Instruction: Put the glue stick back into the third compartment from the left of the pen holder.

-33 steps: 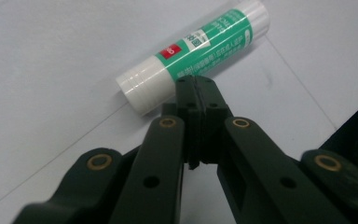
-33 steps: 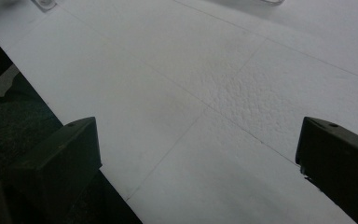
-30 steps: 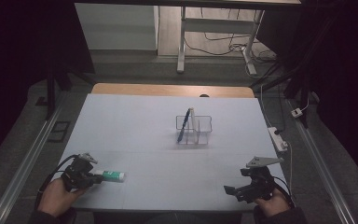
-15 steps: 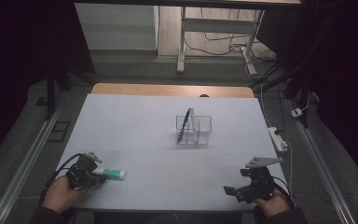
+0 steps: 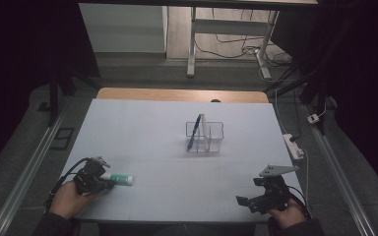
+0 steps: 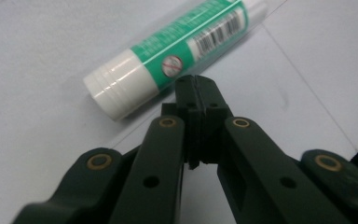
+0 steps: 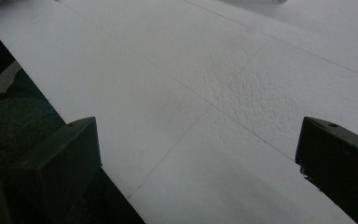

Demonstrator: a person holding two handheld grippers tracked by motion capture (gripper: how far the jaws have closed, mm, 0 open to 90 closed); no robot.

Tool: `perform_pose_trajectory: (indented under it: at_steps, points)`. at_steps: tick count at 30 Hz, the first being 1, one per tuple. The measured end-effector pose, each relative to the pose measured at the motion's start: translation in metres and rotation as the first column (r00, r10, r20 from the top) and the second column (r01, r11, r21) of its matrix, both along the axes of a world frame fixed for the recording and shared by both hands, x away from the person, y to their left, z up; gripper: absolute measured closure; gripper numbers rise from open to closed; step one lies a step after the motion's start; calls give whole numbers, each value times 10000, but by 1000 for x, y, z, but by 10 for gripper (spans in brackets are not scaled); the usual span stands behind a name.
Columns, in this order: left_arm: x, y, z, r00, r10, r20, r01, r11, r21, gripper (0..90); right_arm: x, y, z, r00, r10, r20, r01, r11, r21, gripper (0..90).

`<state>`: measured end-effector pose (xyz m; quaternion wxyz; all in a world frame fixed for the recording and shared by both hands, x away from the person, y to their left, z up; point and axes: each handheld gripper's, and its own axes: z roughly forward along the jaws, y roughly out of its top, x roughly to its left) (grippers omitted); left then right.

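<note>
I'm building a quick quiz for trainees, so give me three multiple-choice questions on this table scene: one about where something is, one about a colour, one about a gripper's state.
1. Where does the dark blue pen stand?
A. in the clear plastic divided organizer
B. flat on the table
C. in the right gripper

2. What colour is the label on the white-capped glue stick?
A. red
B. green
C. yellow

3. How do the jaws of the left gripper stand?
A. wide open
B. clamped on the glue stick
C. shut, with nothing between them

Answers: 1 A, the pen leans inside the organizer's left compartment in the high view. 2 B, the left gripper view shows a green label with a barcode. 3 C, the jaws meet just short of the glue stick, which lies on the white table.
</note>
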<state>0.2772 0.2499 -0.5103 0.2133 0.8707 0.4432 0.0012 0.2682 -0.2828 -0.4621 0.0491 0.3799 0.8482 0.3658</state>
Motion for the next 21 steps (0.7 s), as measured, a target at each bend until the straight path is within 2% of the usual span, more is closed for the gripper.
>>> perform_pose_trajectory:
  at_steps: [4,7,10,13,18,21]
  points:
    - [-1,16,8,9969,548,563,-547,9985,-45,887,0,0,0,10000,-19,-17,19,10000,14,0]
    - [0,33,9,9905,1127,792,-1121,9936,-124,887,0,0,0,10000,-20,3,20,10000,15,0]
    - [5,44,7,9856,1436,889,-1439,9896,-34,887,0,0,0,10000,-1,-18,1,10000,7,0]
    - [14,47,2,9860,1476,779,-1485,9889,58,887,0,0,0,10000,18,1,-18,10000,-39,0]
    - [24,43,-4,9921,1146,512,-1163,9927,326,887,0,0,0,10000,-3,-16,3,10000,10,0]
    - [27,40,-6,9944,987,370,-998,9946,286,887,0,0,0,10000,0,2,0,10000,6,0]
